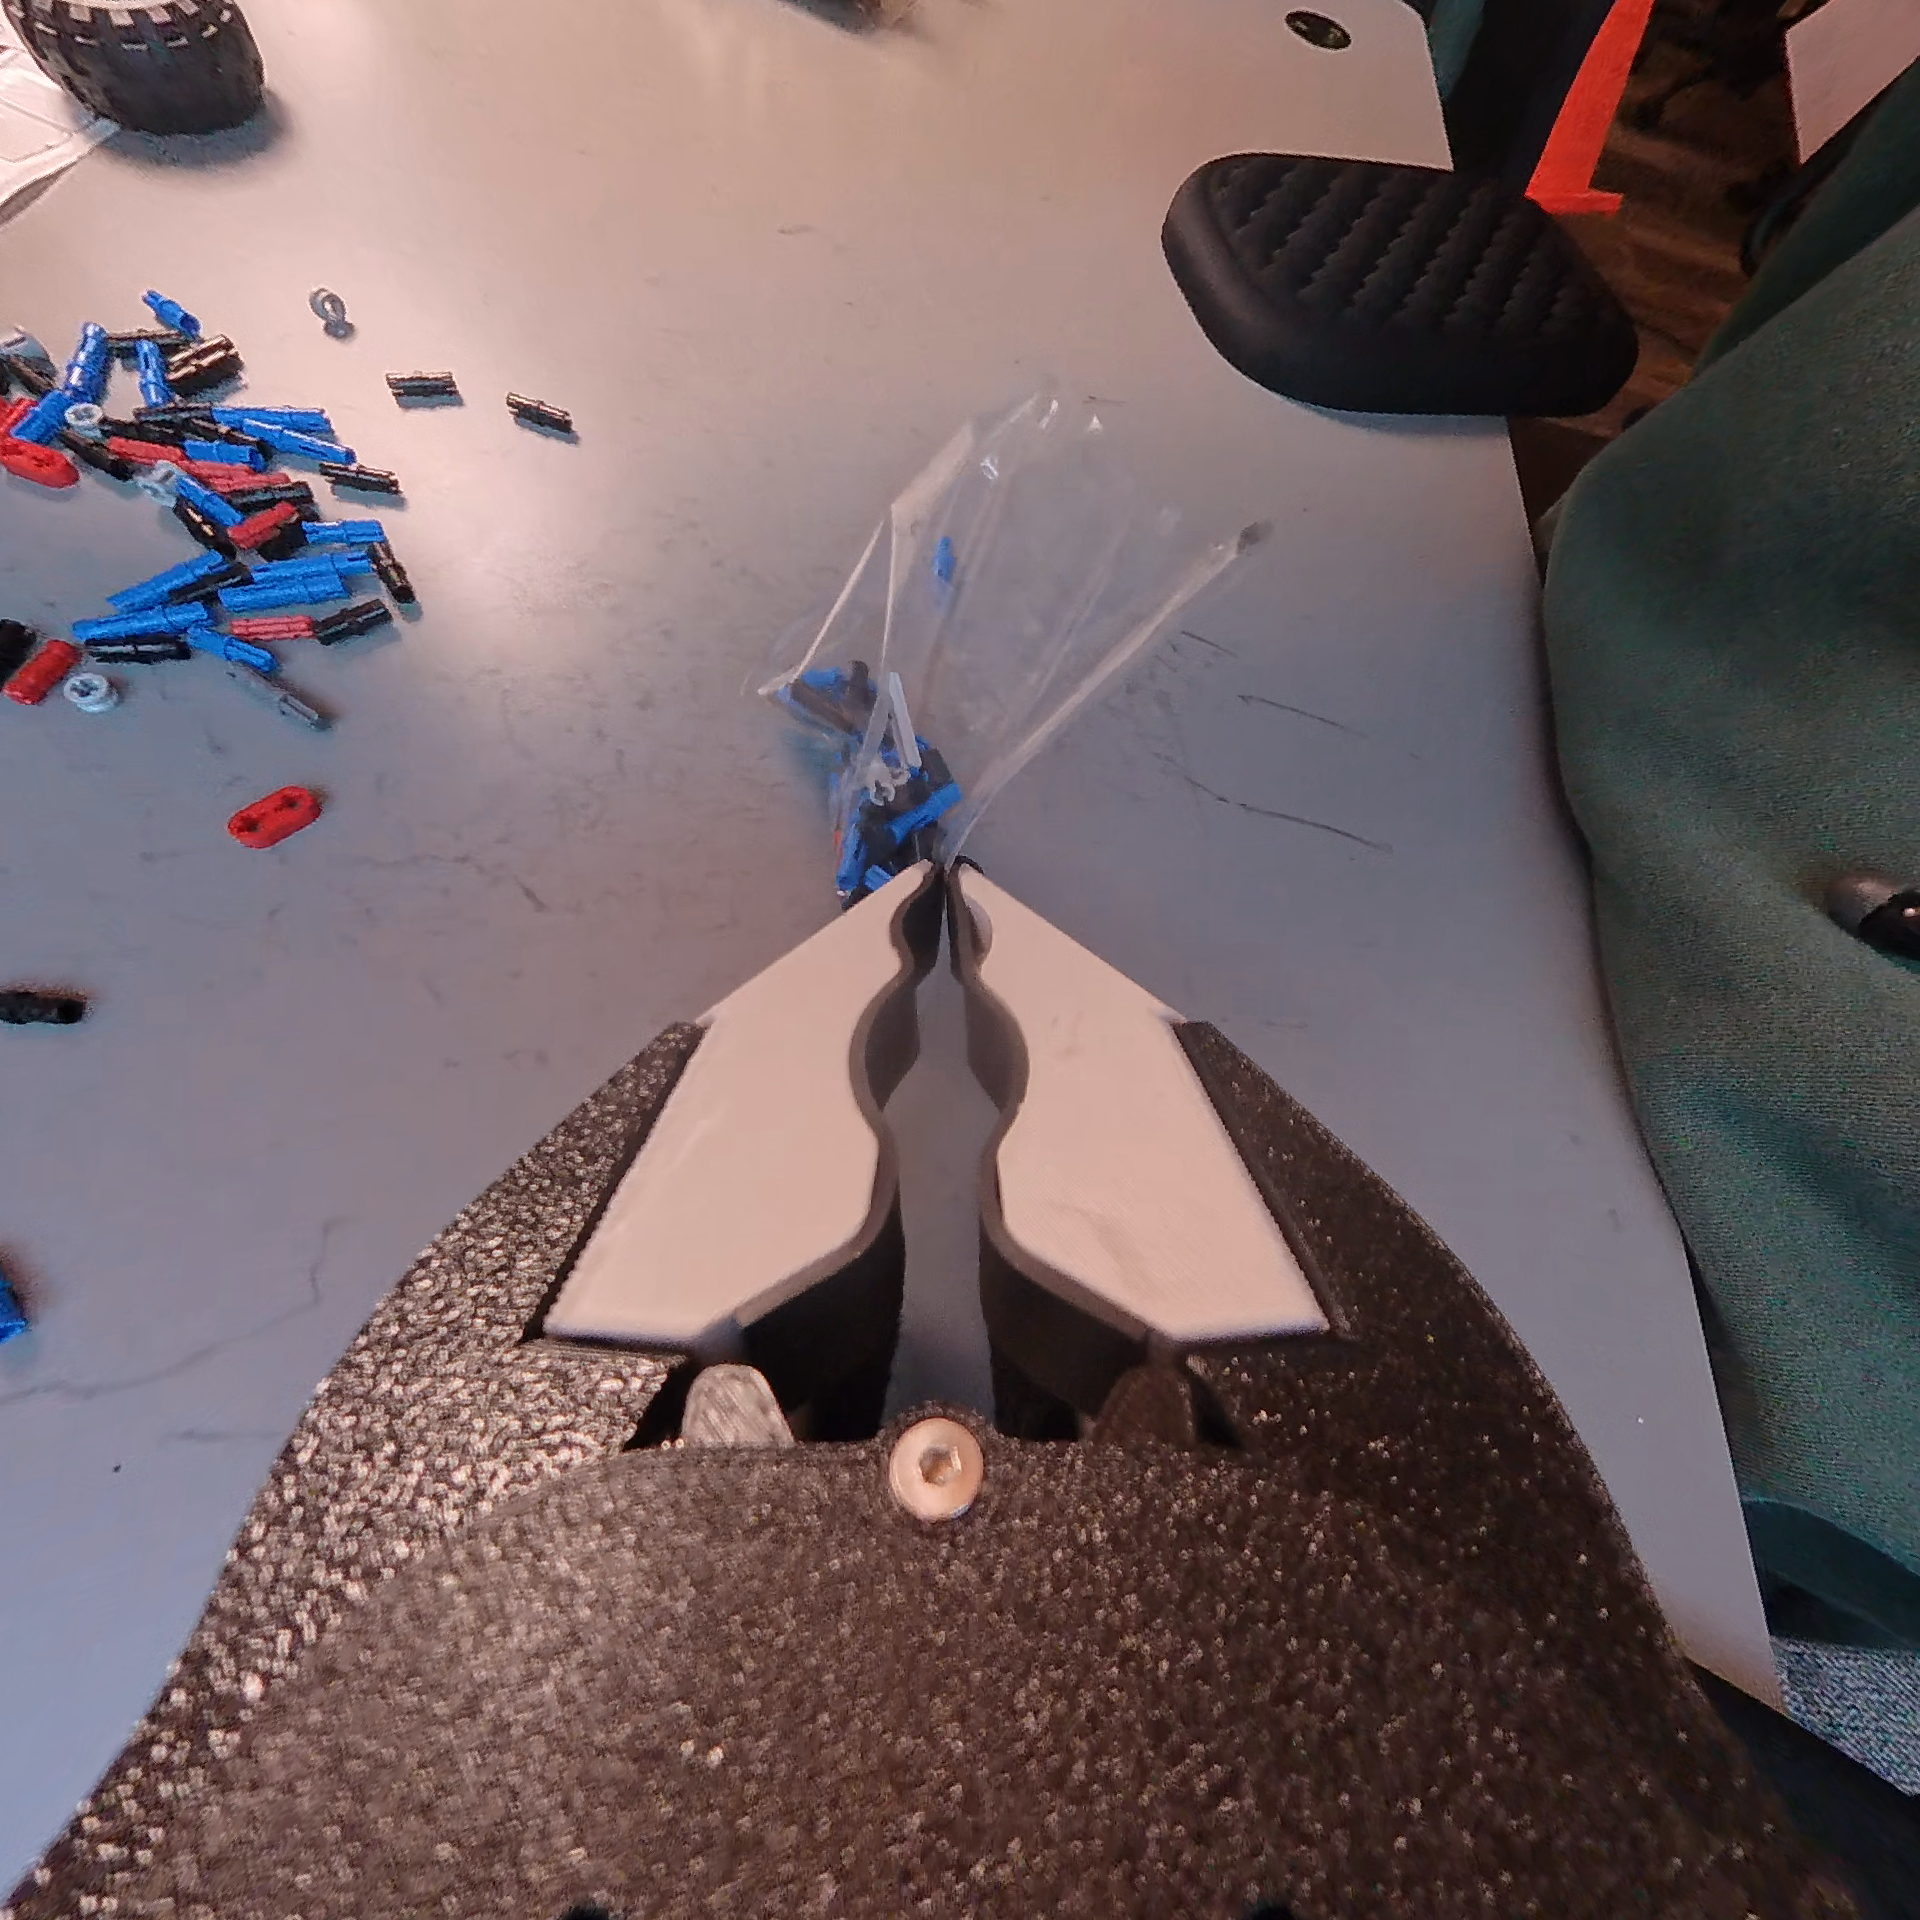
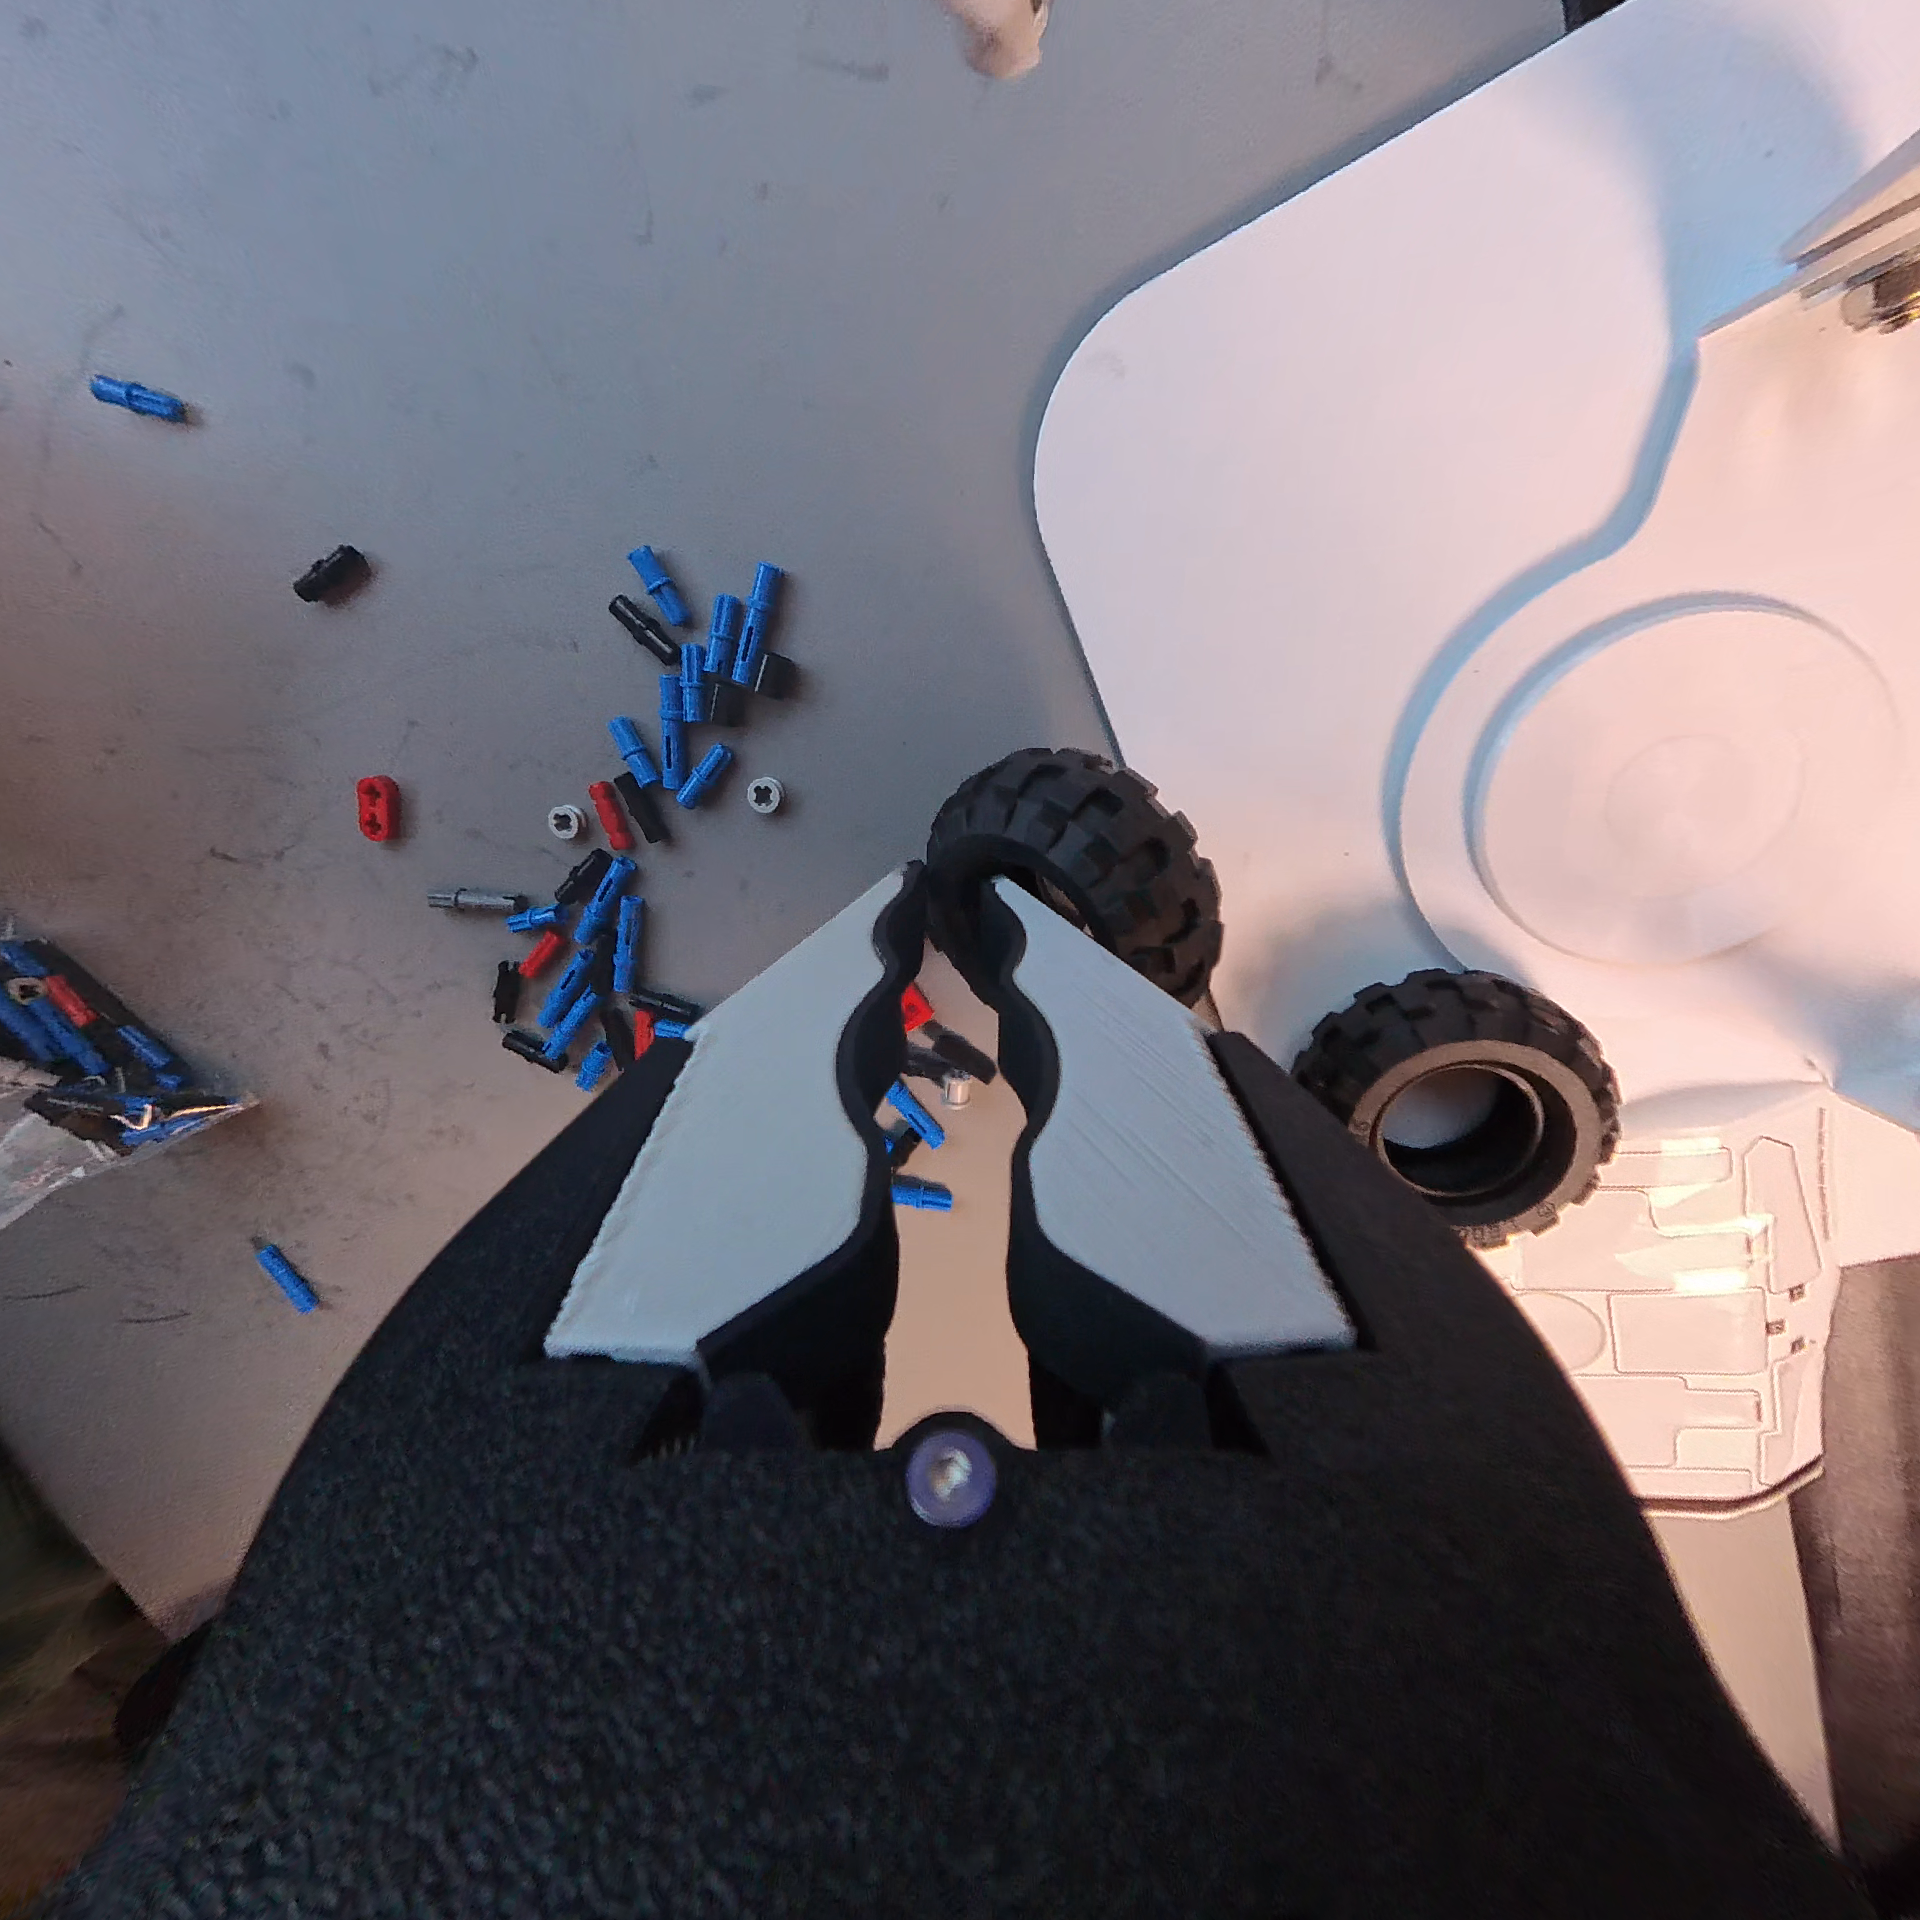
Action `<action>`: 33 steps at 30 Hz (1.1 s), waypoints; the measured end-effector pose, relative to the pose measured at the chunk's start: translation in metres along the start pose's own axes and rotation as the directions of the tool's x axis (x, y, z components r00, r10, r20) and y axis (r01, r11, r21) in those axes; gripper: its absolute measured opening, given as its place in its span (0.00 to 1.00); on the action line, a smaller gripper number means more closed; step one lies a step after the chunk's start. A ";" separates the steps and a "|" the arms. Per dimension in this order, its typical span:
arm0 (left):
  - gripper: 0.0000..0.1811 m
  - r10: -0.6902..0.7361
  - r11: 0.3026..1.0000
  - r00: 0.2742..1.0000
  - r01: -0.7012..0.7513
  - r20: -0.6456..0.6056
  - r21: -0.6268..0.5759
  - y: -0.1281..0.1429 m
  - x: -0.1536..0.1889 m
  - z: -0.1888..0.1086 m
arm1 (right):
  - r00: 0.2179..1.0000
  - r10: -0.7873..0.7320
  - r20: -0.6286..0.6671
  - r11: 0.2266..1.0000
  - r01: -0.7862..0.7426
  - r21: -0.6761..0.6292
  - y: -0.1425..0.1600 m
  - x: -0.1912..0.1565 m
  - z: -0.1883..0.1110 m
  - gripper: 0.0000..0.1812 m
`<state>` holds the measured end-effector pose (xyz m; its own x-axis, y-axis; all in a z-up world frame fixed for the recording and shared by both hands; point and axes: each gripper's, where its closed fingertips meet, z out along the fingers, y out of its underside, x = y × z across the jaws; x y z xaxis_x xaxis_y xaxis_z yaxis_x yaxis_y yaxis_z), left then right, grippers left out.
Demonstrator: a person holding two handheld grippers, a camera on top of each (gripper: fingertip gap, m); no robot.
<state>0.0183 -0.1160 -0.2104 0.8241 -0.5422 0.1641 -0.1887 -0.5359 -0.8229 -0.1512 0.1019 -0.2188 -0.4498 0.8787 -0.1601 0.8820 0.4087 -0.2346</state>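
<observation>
The bag (image 1: 966, 665) is pinched by the left gripper (image 1: 943, 883); a tyre (image 2: 1081, 862) is clamped by the right gripper (image 2: 961, 894). Pins (image 1: 894, 821) could be spilled if the bag is tipped.

Your left gripper (image 1: 943, 883) pinches the near corner of the plastic bag (image 1: 997, 623) on the table (image 1: 665, 260), pins bunched inside right ahead of the tips, loose pin pile (image 1: 208, 520) well left, armrest (image 1: 1392, 281) far right past the table edge. Your right gripper (image 2: 961, 894) pinches the near rim of a tire (image 2: 1081, 862) that sits at the edge of the molded tray (image 2: 1351, 468), with a second tire (image 2: 1455, 1091) just right of your fingers and nearer, on the tray. Scattered pins (image 2: 665, 727) lie left of and under the fingers, the bag (image 2: 83, 1070) at far left.
</observation>
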 end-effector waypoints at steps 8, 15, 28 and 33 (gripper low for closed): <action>0.00 0.006 1.000 1.000 -0.006 -0.001 -0.006 0.001 0.001 0.001 | 0.995 -0.099 0.020 0.995 0.099 0.024 0.013 -0.026 0.007 0.05; 0.00 0.008 1.000 1.000 -0.008 -0.002 -0.009 0.001 0.002 0.001 | 0.982 -0.143 0.120 0.988 0.149 -0.038 0.041 -0.072 0.007 0.05; 0.00 0.005 1.000 1.000 -0.005 -0.005 -0.010 0.001 0.002 0.001 | 0.963 -0.162 -0.214 0.984 0.174 0.036 0.020 0.007 0.003 0.05; 0.00 0.003 1.000 1.000 -0.003 -0.012 -0.011 0.002 0.002 0.002 | 0.978 -0.133 -0.162 0.990 0.140 0.032 0.027 0.000 0.004 0.05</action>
<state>0.0209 -0.1171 -0.2122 0.8169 -0.5517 0.1683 -0.1970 -0.5412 -0.8175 -0.1276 0.1120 -0.2295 -0.5345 0.8446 0.0295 0.8053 0.5196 -0.2854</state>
